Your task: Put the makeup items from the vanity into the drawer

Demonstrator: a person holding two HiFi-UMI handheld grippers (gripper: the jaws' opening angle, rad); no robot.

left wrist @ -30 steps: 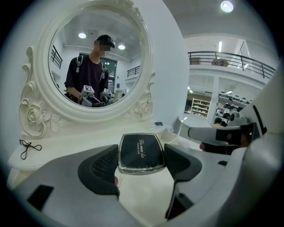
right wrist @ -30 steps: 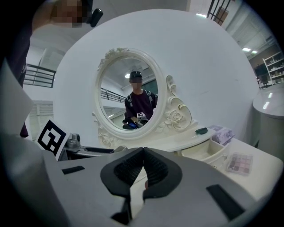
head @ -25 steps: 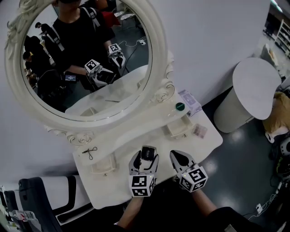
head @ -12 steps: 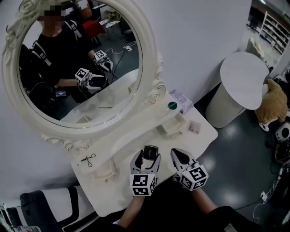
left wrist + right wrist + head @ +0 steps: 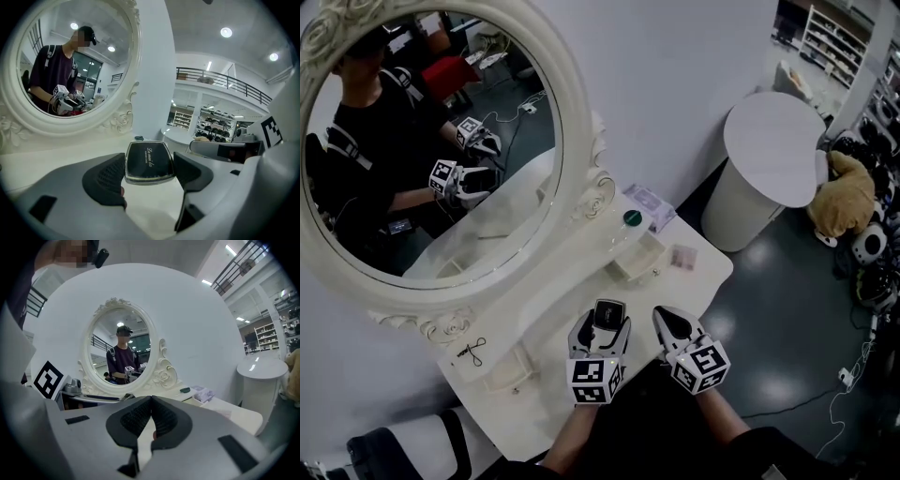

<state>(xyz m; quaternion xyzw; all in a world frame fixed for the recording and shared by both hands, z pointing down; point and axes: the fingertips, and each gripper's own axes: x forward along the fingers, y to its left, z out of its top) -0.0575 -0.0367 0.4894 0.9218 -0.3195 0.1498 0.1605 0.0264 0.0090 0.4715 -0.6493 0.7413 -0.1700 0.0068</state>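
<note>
One black compact (image 5: pixel 607 314) is sitting clamped across the left claw (image 5: pixel 600 330), a small drawer (image 5: pixel 635 262) lying ahead to its right; the right claw (image 5: pixel 667 323) is hanging pressed together, empty.

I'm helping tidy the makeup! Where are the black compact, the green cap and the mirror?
black compact (image 5: pixel 149 161), left gripper view: middle of its dark lid.
green cap (image 5: pixel 632 217), head view: centre of its round top.
mirror (image 5: pixel 572 131), head view: right side of its white frame.
</note>
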